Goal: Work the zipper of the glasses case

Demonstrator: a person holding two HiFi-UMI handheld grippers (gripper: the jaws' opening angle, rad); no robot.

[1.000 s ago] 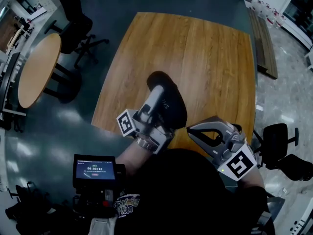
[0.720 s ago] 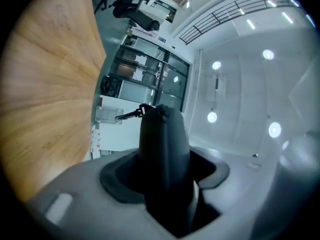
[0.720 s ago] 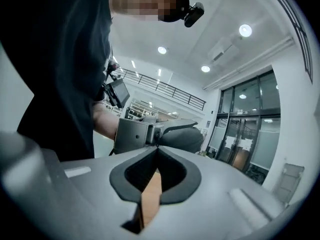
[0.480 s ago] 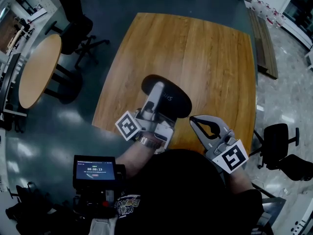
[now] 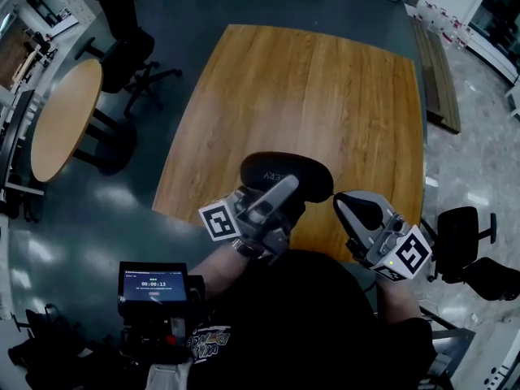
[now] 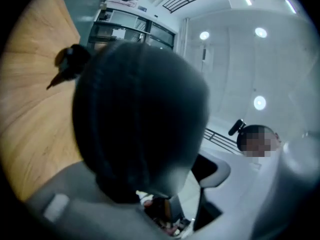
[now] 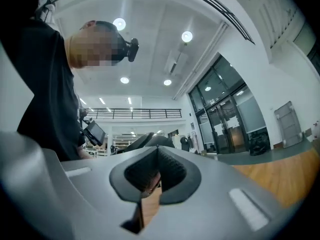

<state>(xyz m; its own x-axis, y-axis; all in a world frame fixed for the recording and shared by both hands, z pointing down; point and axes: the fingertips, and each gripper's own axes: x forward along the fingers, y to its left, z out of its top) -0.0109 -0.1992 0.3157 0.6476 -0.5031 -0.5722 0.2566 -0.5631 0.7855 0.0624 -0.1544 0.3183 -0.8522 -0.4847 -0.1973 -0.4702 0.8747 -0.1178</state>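
Note:
A black oval glasses case (image 5: 284, 171) hangs crosswise above the near edge of the wooden table (image 5: 325, 88). My left gripper (image 5: 272, 200) grips it from below, one grey finger (image 5: 276, 195) lying across its near side; the jaws are opening slightly, with the case between them. In the left gripper view the case (image 6: 140, 114) fills the space between the jaws of the left gripper (image 6: 165, 154). A small black tab (image 6: 69, 66) sticks out at its left. My right gripper (image 5: 348, 205) is shut and empty, its tip just right of the case's right end. In its own view the right gripper (image 7: 157, 168) has pads pressed together.
A round wooden table (image 5: 65, 112) and a black office chair (image 5: 122, 47) stand to the left. Another chair (image 5: 463, 234) is at the right, beyond it a low wooden bench (image 5: 439, 71). A small screen (image 5: 153, 283) sits at the person's chest.
The left gripper has turned the case from pointing away to lying crosswise and brought it nearer. The right gripper has moved up beside the case's right end.

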